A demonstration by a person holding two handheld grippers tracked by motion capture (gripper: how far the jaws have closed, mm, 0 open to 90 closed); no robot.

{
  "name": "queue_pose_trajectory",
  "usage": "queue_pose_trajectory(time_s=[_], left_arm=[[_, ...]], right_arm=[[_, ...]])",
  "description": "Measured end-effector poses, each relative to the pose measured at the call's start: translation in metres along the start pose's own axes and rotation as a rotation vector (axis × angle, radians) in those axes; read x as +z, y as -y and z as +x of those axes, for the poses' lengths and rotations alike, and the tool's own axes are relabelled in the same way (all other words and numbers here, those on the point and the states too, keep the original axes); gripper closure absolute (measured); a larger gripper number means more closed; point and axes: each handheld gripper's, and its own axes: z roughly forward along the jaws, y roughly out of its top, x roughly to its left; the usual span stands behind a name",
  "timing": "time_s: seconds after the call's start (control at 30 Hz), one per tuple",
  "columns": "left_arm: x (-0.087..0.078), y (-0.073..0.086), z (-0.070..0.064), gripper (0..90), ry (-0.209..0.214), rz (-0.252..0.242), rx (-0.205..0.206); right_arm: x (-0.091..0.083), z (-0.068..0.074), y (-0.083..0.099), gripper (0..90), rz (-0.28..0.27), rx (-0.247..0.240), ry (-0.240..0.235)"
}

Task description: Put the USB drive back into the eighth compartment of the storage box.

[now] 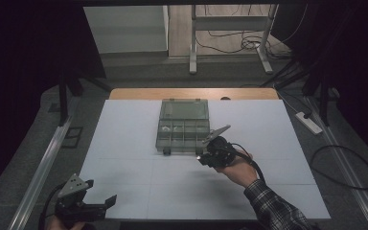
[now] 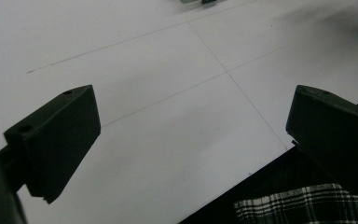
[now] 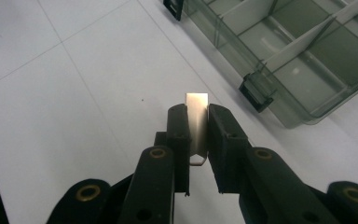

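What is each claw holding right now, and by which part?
The right claw pinches a thin metal strip by its lower part; the top sticks out. The left claw is open, holding nothing.

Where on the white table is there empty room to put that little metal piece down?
The white mat is bare left of the clear organizer box, and bare between the box and the near edge. The right gripper grips the metal strip close by the box's latches, so that corner is crowded. The left gripper hovers open over bare mat.

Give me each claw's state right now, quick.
Left claw: open, holding nothing.
Right claw: closed on a small flat metal piece.
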Motion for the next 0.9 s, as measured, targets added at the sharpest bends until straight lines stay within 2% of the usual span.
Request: queue_pose_trajectory(time_s=[0.9], left_arm=[[0.0, 0.0, 0.0, 3.3, -0.002, 0.002, 0.001]], right_arm=[[0.003, -0.022, -0.015, 78.4, -0.042, 0.025, 0.06]])
